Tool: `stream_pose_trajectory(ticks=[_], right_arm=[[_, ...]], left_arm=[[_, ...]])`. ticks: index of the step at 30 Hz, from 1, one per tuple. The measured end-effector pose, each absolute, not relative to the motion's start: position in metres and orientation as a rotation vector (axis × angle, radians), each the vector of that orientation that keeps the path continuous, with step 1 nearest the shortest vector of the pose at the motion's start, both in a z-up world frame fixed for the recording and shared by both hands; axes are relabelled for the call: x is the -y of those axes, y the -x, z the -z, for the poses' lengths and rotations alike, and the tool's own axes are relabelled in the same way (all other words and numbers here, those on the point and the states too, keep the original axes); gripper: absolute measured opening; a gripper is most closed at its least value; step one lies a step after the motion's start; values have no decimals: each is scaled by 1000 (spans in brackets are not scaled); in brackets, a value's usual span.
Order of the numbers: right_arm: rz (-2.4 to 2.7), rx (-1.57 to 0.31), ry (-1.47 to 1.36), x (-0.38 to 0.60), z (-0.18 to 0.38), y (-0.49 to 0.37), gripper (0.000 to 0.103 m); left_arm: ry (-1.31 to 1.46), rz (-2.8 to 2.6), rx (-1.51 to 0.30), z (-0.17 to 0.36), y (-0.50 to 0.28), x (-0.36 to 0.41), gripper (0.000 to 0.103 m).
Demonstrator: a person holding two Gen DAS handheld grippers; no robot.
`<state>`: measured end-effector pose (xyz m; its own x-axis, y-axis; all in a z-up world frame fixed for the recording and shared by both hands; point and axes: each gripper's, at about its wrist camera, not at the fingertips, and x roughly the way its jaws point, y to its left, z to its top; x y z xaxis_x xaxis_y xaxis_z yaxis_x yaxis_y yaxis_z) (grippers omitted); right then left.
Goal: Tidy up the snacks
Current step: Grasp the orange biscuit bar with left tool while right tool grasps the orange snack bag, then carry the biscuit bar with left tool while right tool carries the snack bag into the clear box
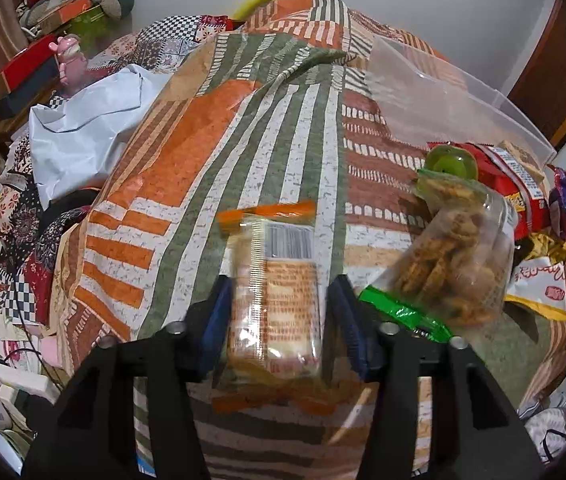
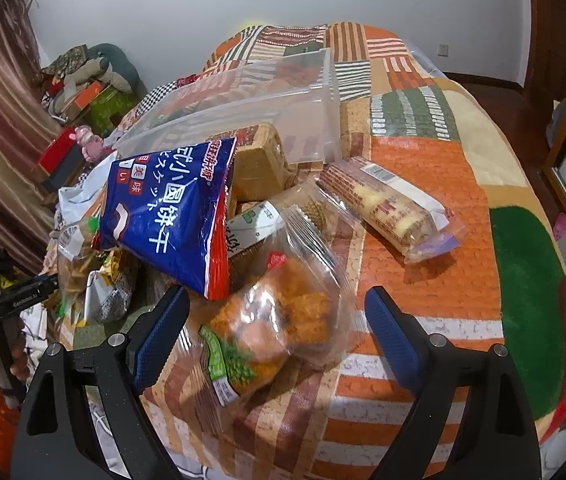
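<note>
The left tongs (image 1: pixel 279 322) have matt black plastic arms, bright metal pins and blue pads with a fine rough grain; the right tongs (image 2: pixel 277 336) look the same. The biscuit pack (image 1: pixel 275 300) between the left pads is glossy clear film with orange printed ends. The bedspread (image 1: pixel 211 168) is matt woven cloth, slightly mottled. The storage box (image 2: pixel 283 92) is smooth, clear, hard plastic. The blue snack bag (image 2: pixel 171 216) is shiny printed foil film. The bag of fried snacks (image 2: pixel 279 312) is crinkled transparent plastic with bright glints.
</note>
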<state>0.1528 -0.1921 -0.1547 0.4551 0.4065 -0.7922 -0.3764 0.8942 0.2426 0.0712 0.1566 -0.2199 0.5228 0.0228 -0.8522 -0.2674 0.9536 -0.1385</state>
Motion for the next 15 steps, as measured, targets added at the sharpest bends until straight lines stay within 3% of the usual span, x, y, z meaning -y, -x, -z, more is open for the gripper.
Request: stream_pose_trajectory(ticks=[6, 12, 13, 15], right_arm=[[-488, -999, -43, 191, 160, -156, 85], [-460, -987, -62, 207, 157, -155, 65], [-454, -983, -68, 211, 157, -154, 57], [-447, -978, -74, 217, 156, -153, 54]], left_arm=[[210, -189, -993, 214, -70, -150, 35], [191, -201, -926, 190, -68, -146, 35], [188, -200, -914, 186, -67, -145, 35], [178, -201, -886, 176, -68, -142, 35]])
